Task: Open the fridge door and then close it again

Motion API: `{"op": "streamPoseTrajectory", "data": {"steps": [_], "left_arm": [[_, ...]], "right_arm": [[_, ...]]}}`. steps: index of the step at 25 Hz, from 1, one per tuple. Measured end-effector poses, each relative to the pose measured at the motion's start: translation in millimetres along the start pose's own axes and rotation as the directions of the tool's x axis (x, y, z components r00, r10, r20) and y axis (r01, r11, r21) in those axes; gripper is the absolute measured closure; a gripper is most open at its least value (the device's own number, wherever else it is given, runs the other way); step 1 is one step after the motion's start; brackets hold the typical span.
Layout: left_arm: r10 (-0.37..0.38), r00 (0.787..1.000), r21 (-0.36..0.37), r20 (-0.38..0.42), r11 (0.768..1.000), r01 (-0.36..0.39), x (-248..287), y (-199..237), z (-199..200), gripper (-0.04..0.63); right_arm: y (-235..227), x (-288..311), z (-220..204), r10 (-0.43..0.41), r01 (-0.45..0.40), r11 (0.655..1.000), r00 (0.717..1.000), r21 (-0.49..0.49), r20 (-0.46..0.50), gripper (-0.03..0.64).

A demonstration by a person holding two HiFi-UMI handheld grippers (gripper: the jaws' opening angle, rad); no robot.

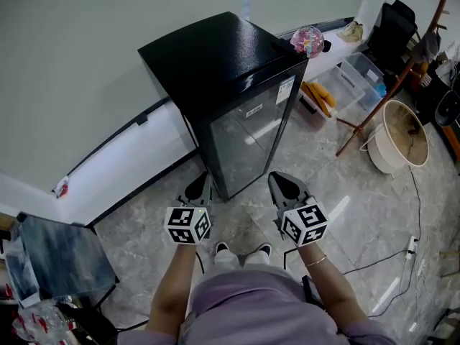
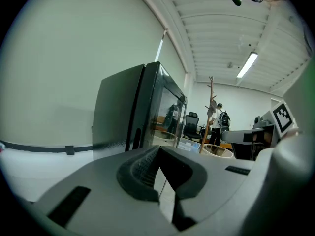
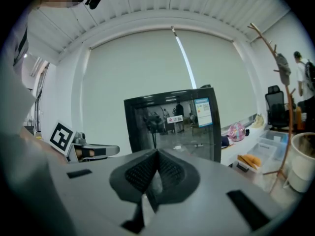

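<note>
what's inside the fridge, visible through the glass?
Nothing discernible: the fridge is closed, and its glass door shows mostly reflections of the room. Shelves or contents are hidden.

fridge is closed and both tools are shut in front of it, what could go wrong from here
1. Both the left tool and right tool are shut and empty; pushed at the glass door, they may slip off its smooth front.
2. The fridge is small and stands on a glossy floor; a hard pull might drag it instead of opening it.
3. A cable lies on that floor at the person's right; a step back could snag it.
</note>
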State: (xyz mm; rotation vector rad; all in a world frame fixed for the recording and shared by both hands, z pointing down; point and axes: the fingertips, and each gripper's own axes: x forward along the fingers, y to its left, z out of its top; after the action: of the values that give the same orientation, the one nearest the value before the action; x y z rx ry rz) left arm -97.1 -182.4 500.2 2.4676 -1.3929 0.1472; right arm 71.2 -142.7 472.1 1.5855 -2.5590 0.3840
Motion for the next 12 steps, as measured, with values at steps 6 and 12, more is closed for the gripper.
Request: {"op": "streamPoseTrajectory", "data": {"steps": [6, 12], "left_arm": [[-0.015, 1.0, -0.009, -0.001, 1.0, 0.015, 2.7, -5.6, -1.8, 0.592], [-0.005, 1.0, -0.018, -0.01, 1.0, 0.005, 3.7, -5.2, -4.1, 0.592]], "right_arm": [[-3.6, -2.1, -1.8, -0.003, 0.003, 1.0, 1.0, 0.006, 0.0, 0.614], [-7.6, -3.6, -3.0, -0.005, 0.005, 1.0, 1.0, 0.015, -0.002, 0.614]]}}
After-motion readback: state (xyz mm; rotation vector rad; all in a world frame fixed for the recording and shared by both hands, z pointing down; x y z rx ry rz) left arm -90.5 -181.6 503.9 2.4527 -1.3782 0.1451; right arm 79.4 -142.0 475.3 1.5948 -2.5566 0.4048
